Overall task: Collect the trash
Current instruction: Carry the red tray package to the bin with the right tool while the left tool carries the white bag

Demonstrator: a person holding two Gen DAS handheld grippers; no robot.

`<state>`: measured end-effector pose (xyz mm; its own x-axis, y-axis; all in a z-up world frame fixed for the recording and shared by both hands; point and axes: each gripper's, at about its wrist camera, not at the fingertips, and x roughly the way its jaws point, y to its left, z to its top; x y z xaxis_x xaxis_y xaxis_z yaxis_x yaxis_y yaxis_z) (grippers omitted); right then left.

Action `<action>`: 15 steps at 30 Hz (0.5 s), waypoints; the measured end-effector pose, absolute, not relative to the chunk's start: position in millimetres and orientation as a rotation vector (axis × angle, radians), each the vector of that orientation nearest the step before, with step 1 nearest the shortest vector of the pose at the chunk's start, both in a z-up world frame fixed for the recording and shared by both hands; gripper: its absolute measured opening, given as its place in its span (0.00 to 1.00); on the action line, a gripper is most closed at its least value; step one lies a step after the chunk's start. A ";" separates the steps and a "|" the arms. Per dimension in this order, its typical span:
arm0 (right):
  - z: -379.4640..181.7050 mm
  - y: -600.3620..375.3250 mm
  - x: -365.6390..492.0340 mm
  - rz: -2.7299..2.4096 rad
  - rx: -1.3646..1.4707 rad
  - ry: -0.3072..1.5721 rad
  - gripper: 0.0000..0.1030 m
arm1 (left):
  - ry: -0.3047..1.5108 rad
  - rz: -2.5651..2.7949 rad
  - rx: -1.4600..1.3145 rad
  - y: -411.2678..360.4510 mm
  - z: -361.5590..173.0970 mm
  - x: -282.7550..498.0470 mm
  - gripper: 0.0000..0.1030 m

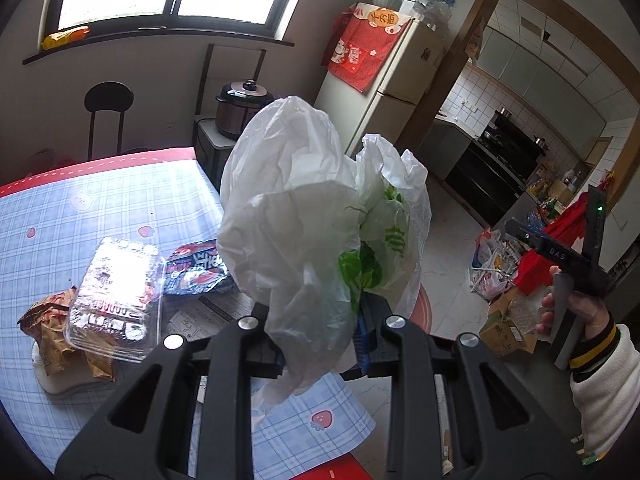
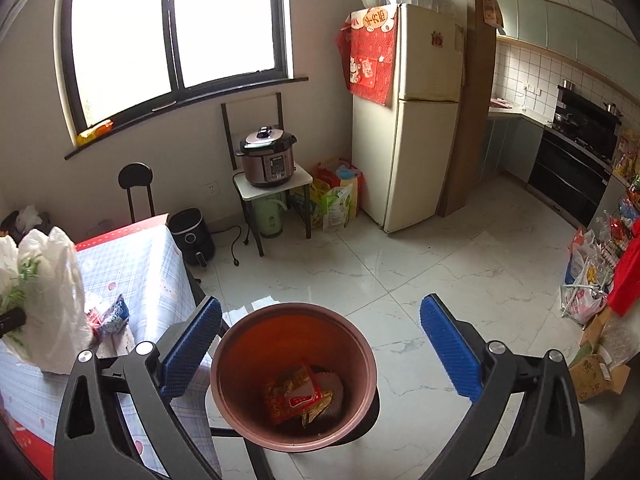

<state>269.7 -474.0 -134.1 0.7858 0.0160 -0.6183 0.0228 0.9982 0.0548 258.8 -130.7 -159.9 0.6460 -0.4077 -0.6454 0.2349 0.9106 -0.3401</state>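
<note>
White crumpled plastic bag [image 1: 304, 216], printed in green, was pinched between the pads of the left gripper [image 1: 320, 344] and held up above the near edge of the table [image 1: 120, 200]. On the table, left of the bag, lay a clear plastic clamshell box [image 1: 114, 300] over a brown wrapper [image 1: 52, 328], with a blue-and-red snack packet [image 1: 198, 268] beside it. The right gripper [image 2: 320, 344] hung with its blue pads [image 2: 450, 350] spread wide and holding nothing, straight over the brown bin [image 2: 294, 376] beside the table. Inside the bin sat a red packet [image 2: 294, 394] and other wrappers.
</note>
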 end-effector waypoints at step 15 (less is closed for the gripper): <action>-121.4 -516.4 207.7 -0.136 0.106 0.652 0.95 | 0.816 -0.541 -0.082 -280.5 -171.1 329.5 0.33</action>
<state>207.7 -516.4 -121.4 0.7864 -0.0927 -0.6108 0.1595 0.9856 0.0558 329.5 -280.5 -171.1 0.5578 -0.4888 -0.6708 0.4271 0.8620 -0.2730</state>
